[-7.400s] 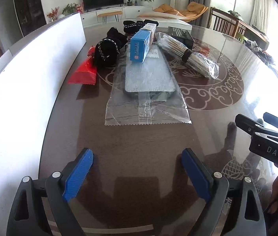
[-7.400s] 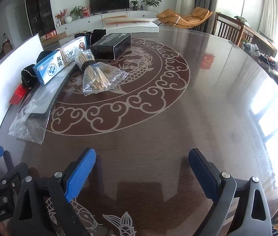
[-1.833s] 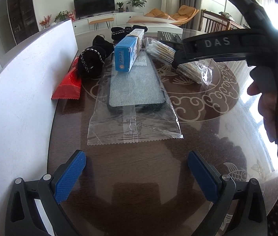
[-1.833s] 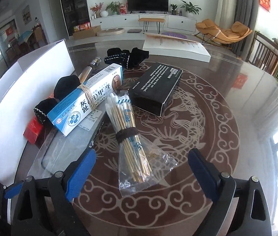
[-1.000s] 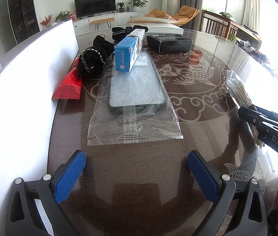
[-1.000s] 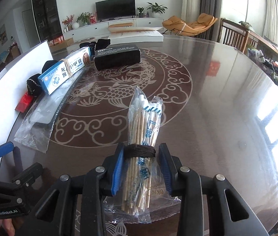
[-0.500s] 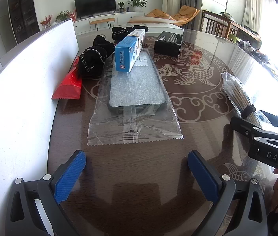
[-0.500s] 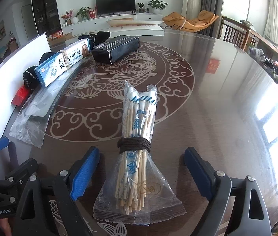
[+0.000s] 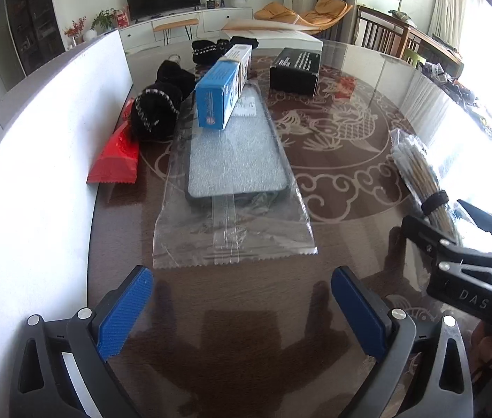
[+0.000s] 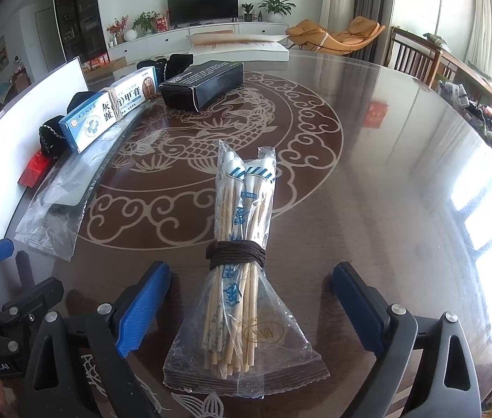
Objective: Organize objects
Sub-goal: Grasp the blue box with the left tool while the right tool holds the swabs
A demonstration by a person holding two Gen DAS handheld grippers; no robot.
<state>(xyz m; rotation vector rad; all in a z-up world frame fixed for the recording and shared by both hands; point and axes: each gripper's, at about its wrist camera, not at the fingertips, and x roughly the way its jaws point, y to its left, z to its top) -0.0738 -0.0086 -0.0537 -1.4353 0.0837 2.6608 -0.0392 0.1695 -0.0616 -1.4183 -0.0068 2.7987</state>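
A clear bag of cotton swabs [image 10: 240,244], tied with a dark band, lies flat on the glass table between the fingers of my right gripper [image 10: 251,304]. Those jaws are opening and their blue pads stand well clear of the bag on both sides. In the left wrist view the same swab bag [image 9: 420,170] lies at the right, just ahead of the right gripper's body. My left gripper [image 9: 242,310] is open over bare table, short of a grey pad in a clear wrapper [image 9: 233,160]. A blue and white box [image 9: 221,94] rests on that pad's far end.
A black box [image 10: 204,83] sits further back near the table's middle. Black fabric pieces [image 9: 159,108] and a red packet [image 9: 115,156] lie along a white board [image 9: 30,174] at the left. Chairs and a TV unit stand beyond the table.
My right gripper, shut on the swab bag a second ago, has spread its jaws wide and let the bag rest on the table. The left gripper stayed put.
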